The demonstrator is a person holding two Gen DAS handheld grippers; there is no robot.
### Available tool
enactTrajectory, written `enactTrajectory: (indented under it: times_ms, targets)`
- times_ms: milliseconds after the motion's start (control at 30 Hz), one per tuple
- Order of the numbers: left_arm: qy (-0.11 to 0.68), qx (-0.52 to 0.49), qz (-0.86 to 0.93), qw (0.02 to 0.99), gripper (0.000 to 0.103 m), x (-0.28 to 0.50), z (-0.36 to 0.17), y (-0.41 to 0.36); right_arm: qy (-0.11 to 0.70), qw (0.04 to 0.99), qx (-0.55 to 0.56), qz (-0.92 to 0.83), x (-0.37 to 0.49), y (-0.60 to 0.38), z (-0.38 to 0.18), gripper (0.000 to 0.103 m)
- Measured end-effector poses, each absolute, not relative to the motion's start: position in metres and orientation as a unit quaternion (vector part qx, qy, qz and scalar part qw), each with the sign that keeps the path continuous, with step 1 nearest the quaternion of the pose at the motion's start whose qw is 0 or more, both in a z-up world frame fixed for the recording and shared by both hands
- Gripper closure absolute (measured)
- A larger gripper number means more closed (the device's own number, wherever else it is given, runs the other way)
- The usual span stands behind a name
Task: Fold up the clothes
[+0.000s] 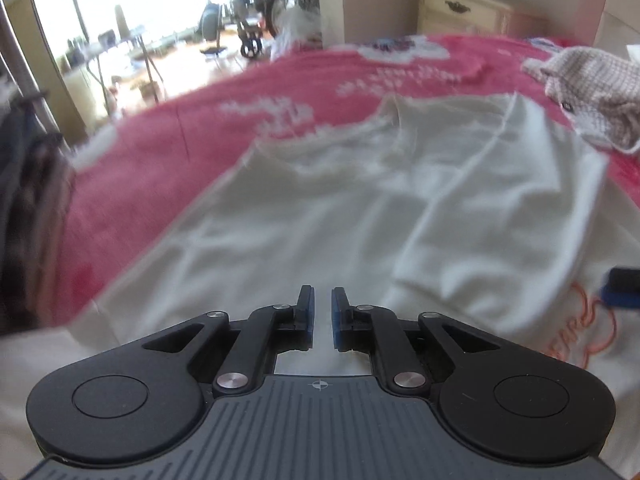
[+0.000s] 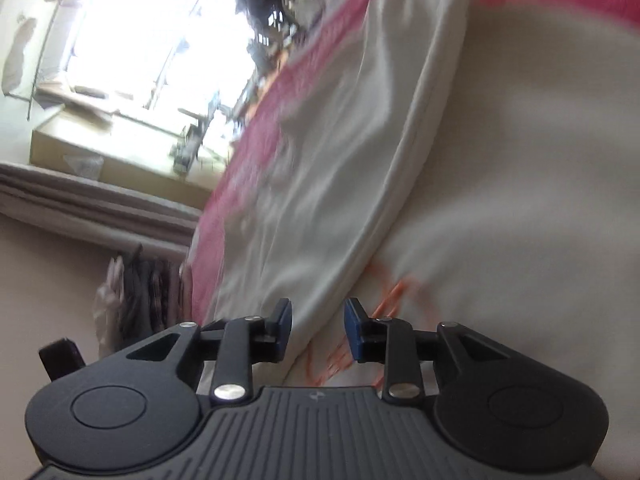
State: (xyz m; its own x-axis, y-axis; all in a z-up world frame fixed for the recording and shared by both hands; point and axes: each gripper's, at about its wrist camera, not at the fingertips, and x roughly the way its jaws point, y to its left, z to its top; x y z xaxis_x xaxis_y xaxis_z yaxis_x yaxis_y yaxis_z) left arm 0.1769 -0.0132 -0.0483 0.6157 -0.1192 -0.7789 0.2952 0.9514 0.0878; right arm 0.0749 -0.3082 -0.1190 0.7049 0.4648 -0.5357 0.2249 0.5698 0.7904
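Observation:
A white T-shirt (image 1: 360, 208) lies spread on a pink blanket (image 1: 180, 140), its right side folded over the body. An orange print (image 1: 580, 320) shows near the fold. My left gripper (image 1: 322, 294) hovers over the shirt's near part, its jaws a narrow gap apart and empty. In the right wrist view the shirt (image 2: 520, 160) fills the frame. My right gripper (image 2: 319, 308) stands open over the folded edge and the orange print (image 2: 384, 300), pinching no cloth. One of its blue fingertips (image 1: 622, 288) peeks in at the left view's right edge.
A knitted beige garment (image 1: 592, 92) lies on the blanket at the far right. Beyond the bed stand a cream nightstand (image 1: 460, 8) and wheeled gear (image 1: 260, 20) on a bright floor. Dark clothes (image 2: 136, 300) hang beside the bed's pink edge (image 2: 248, 168).

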Motion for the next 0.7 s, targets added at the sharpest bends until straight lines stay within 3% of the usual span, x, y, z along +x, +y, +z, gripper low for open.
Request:
enactTrajectory:
  times_ms: [67, 200, 333, 700]
  targets:
    - [0.413, 0.098, -0.131, 0.896, 0.090, 0.186, -0.041, -0.023, 0.351, 0.822, 0.447, 0.041, 0.068, -0.335, -0.112, 0.071]
    - [0.411, 0.063, -0.204, 0.886, 0.064, 0.218, -0.034, -0.065, 0.298, 0.825, 0.480, -0.023, 0.070, -0.386, -0.112, 0.071]
    - [0.416, 0.043, -0.279, 0.865, 0.048, 0.260, -0.036, -0.126, 0.269, 0.813, 0.514, -0.049, 0.075, -0.423, -0.121, 0.071]
    - [0.466, 0.012, -0.278, 0.840, 0.047, 0.367, -0.076, -0.265, 0.265, 0.729, 0.629, -0.057, 0.124, -0.471, -0.161, 0.071]
